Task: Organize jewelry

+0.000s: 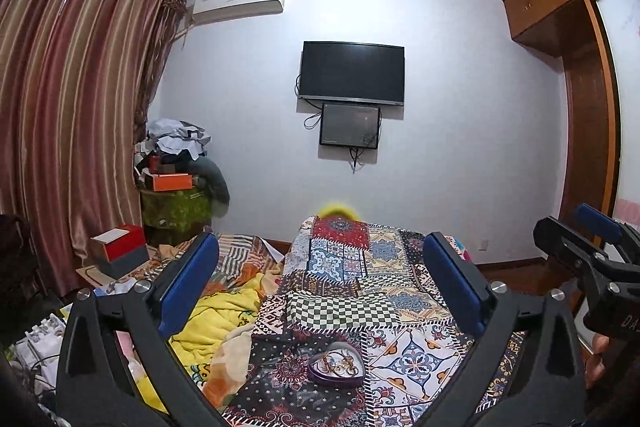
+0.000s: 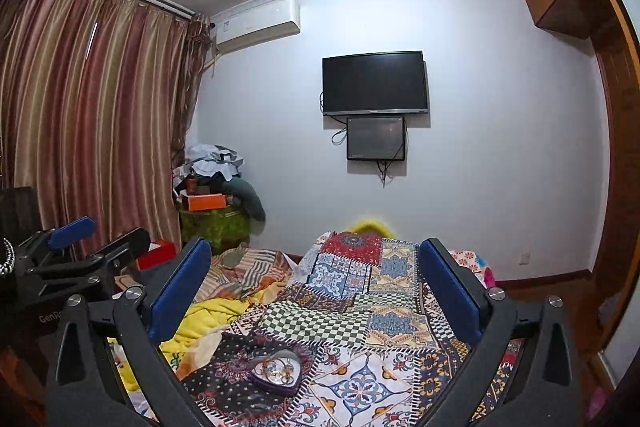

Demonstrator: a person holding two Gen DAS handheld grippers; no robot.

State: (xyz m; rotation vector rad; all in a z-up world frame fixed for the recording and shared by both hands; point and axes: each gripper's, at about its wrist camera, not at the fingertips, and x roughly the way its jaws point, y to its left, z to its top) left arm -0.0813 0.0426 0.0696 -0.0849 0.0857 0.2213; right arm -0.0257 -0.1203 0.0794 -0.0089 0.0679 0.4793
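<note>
Your left claw [image 1: 320, 275] is spread wide with nothing between its blue pads; your right claw [image 2: 316, 279] is likewise spread wide and holds nothing. Both hang above the bed, well short of the heart-shaped box [image 1: 337, 367], which is your landmark here; it sits on the patchwork quilt [image 1: 360, 287], on a dark floral patch, near the bottom of each wrist view and between the two fingers of whichever claw is looking.

The box is purple with its inside open to view; a tangle of gold-coloured jewelry [image 1: 340, 364] lies inside it, with what look like rings or hoops, though the pieces are too small to tell apart. From the right wrist the same box [image 2: 276, 373] shows slightly left of centre, with the jewelry [image 2: 277, 371] heaped in its middle.

Left of the box a yellow blanket [image 1: 224, 311] is bunched against the quilt's edge. Beyond the box, the quilt runs away toward the far wall, where a dark television [image 1: 352, 73] hangs with a smaller screen [image 1: 350, 125] just beneath it. Far left of the box, striped curtains [image 1: 68, 99] cover the window side, and a pile of clothes and boxes [image 1: 180, 163] stands in the corner; to the far right of the box stands a wooden wardrobe [image 1: 580, 67].

From the left wrist view, your right claw appears at the right edge, apart from the box.
</note>
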